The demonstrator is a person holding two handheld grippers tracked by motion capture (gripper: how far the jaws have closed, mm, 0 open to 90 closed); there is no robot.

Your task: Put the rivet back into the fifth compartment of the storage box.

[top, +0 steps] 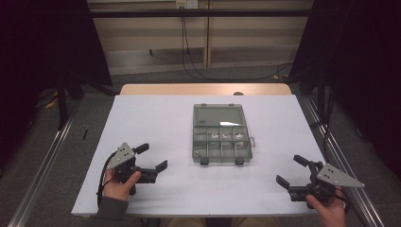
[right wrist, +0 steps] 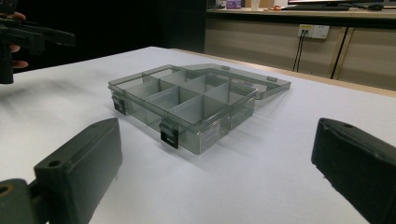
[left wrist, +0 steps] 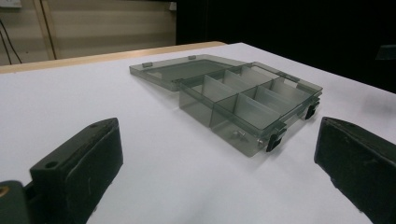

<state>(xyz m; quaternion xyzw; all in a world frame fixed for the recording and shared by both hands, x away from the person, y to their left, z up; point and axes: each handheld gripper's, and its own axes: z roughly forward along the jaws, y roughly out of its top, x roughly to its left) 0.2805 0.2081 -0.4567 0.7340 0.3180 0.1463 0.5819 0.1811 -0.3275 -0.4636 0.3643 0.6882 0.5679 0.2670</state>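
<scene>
At the middle of the white table (top: 156, 123) sits a smoke-grey compartment box (top: 221, 144), its clear lid (top: 218, 115) swung fully back and lying flat on the far side, its two dark latches (top: 204, 161) hanging loose on the edge nearest us. We hold our left gripper (top: 153, 158) low at the near left of the table, jaws spread wide with nothing between them, well apart from the box; our right gripper (top: 292, 171) rests at the near right corner, likewise wide and empty. From the left gripper view the compartment box (left wrist: 243, 105) lies ahead and a little to the right, and one near compartment seems to hold a small metal part (left wrist: 239, 134), though it is too small to name. From the right gripper view the compartment box (right wrist: 184, 105) shows its dividers plainly and a small printed label on one side wall, while our other hand hovers far off at the upper left. We judge that we stand at the very start of the work on this box: both tools are poised, neither has touched anything. Small pale items show in the middle row from the high view, too blurred for us to say what they are. The next move, as we see it, calls for bringing one gripper forward over the box, either to pick from a compartment or to catch the far edge of the lid and fold it shut, while the other steadies the body so it does not slide on the smooth tabletop.
</scene>
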